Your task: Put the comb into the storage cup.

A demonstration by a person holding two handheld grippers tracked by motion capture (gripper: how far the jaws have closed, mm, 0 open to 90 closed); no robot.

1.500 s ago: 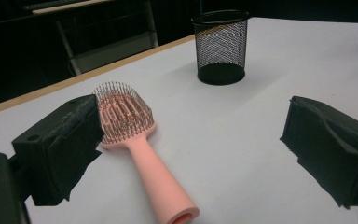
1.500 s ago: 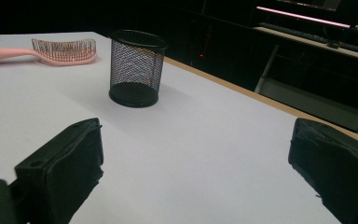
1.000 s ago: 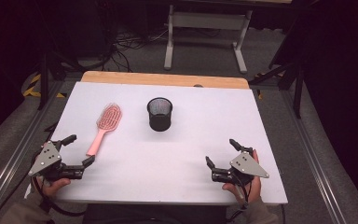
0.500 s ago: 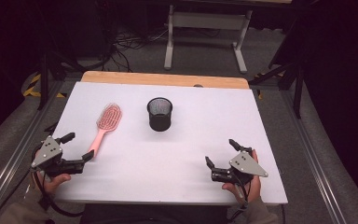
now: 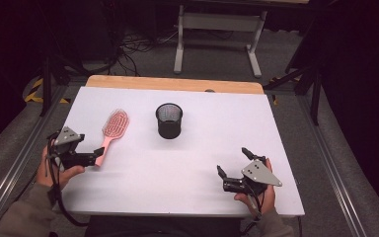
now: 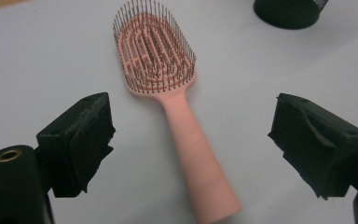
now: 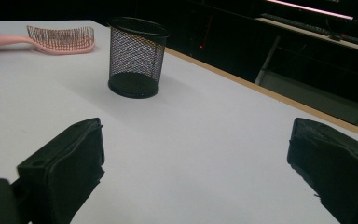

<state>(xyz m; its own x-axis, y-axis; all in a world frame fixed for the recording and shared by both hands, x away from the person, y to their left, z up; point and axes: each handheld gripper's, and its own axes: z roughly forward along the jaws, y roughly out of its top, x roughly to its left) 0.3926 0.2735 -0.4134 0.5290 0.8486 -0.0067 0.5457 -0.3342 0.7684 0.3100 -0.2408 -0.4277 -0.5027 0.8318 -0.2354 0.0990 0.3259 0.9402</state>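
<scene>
A lab-style recording workspace is seen: a white table (image 5: pixel 187 163) on a wooden top is framed by metal rails (image 5: pixel 10 168), with loose cables (image 5: pixel 128 47) strewn across the grey carpeted floor (image 5: pixel 217 54). A height-adjustable desk frame (image 5: pixel 217 22) and dark equipment stands (image 5: pixel 306 74) are set behind it.

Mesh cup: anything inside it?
The black mesh pen cup stands upright on the white table. From above, what shows of its interior is dark mesh with nothing sticking out. The near wall hides part of the bottom.
</scene>
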